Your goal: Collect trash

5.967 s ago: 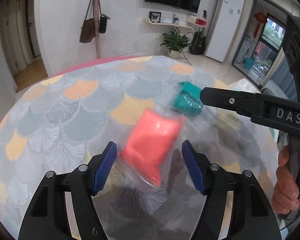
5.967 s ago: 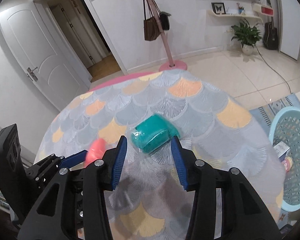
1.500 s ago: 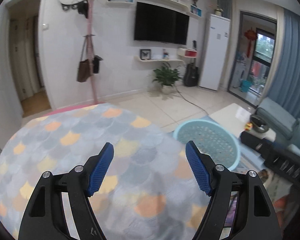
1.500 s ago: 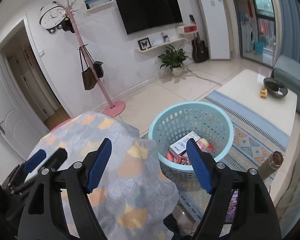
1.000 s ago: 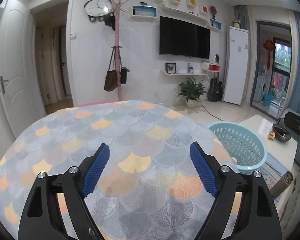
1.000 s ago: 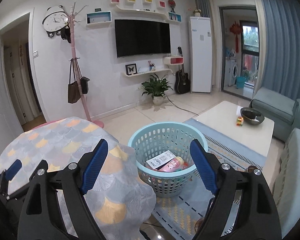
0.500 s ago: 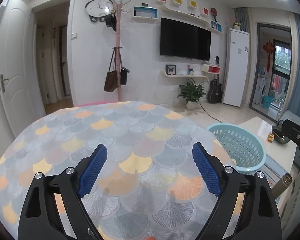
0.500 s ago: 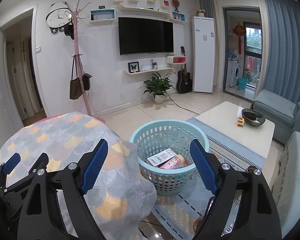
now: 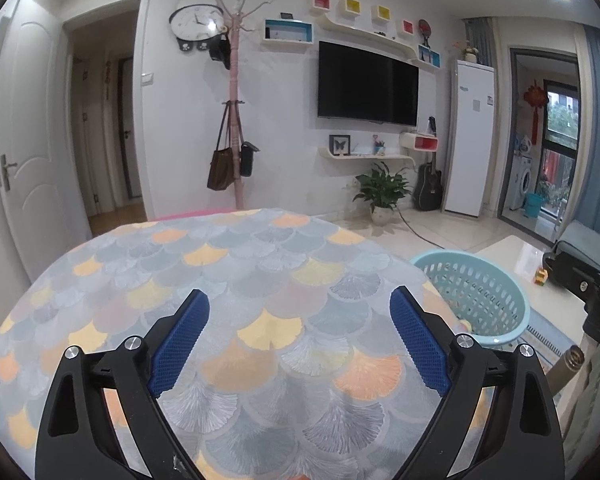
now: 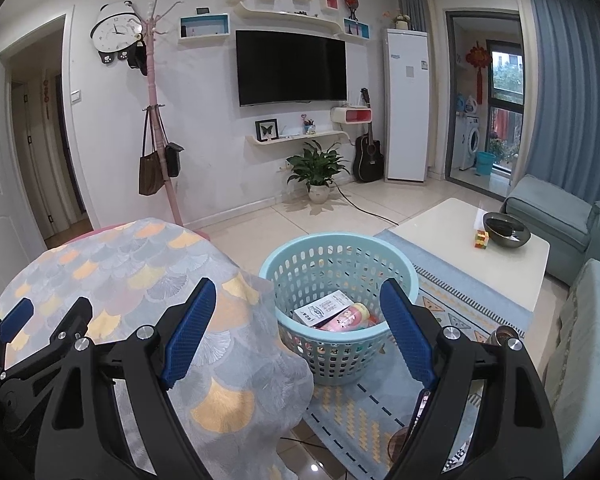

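A light blue perforated basket (image 10: 336, 268) stands on the floor right of the round table; it also shows in the left wrist view (image 9: 476, 292). Inside it lie a white box (image 10: 320, 309) and a pink packet (image 10: 346, 320). My left gripper (image 9: 298, 318) is open and empty above the table with its fan-patterned cloth (image 9: 228, 276). My right gripper (image 10: 296, 308) is open and empty, held above the table's right edge (image 10: 236, 300) and facing the basket. The left gripper's fingers (image 10: 16, 318) show at the lower left of the right wrist view.
A white coffee table (image 10: 472, 240) with a dark bowl (image 10: 506, 230) and a small cube stands right of the basket, on a patterned rug (image 10: 380, 400). A teal sofa (image 10: 580, 300) is at far right. A pink coat rack (image 10: 156, 128), potted plant (image 10: 318, 168) and guitar stand by the wall.
Six seconds ago each gripper straddled a packet on the table, pink left and teal right. Now both are open and empty and no packet shows on the cloth. Over the last second, almost no motion.
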The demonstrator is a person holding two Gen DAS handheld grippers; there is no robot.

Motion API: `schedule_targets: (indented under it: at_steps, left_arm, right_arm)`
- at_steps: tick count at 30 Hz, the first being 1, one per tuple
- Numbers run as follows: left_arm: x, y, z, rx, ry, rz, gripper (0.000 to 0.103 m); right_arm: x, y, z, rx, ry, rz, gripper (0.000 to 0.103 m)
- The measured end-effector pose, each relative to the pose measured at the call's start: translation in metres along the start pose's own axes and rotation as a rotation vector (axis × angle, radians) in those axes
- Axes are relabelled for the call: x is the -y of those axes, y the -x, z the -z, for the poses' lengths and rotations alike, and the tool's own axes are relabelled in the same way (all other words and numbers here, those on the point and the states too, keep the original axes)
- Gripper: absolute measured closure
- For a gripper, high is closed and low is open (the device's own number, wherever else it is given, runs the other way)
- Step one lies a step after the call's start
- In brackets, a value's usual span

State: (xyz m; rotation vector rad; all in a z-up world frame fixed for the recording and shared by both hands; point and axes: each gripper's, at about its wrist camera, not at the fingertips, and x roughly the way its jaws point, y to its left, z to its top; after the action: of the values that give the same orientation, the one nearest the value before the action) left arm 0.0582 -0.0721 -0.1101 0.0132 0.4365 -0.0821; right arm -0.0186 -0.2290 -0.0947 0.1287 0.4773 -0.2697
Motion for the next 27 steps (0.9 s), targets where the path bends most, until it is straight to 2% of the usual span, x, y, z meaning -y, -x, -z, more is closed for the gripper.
schedule_targets:
  at_steps: [27]
  left_arm:
    - [0.0014, 0.0016, -0.0003, 0.000, -0.006, 0.006, 0.013]
  right_arm:
    - [-0.0041, -0.0077, 0.0035, -0.019, 0.011, -0.008, 0.022]
